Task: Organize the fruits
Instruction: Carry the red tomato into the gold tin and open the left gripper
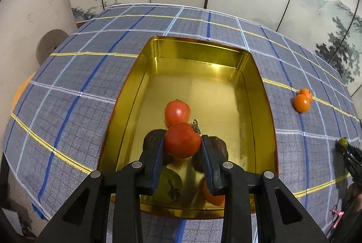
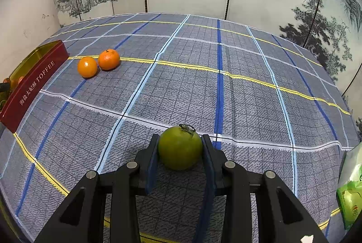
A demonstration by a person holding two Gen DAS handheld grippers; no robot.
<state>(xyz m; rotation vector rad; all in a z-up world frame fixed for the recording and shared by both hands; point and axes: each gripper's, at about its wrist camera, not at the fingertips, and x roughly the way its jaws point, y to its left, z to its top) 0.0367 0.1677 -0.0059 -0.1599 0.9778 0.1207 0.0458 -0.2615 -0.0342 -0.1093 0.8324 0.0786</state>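
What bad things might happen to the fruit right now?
The red tomato in the left tongs hangs over fruit already in the gold tin; let go from there, it may bump and bruise them. The green tomato sits between the right tongs and might get squashed if squeezed hard. The two oranges on the cloth could roll if nudged.

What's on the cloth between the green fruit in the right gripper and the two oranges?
Nothing: in the right wrist view only bare checked tablecloth lies between the green fruit and the two oranges.
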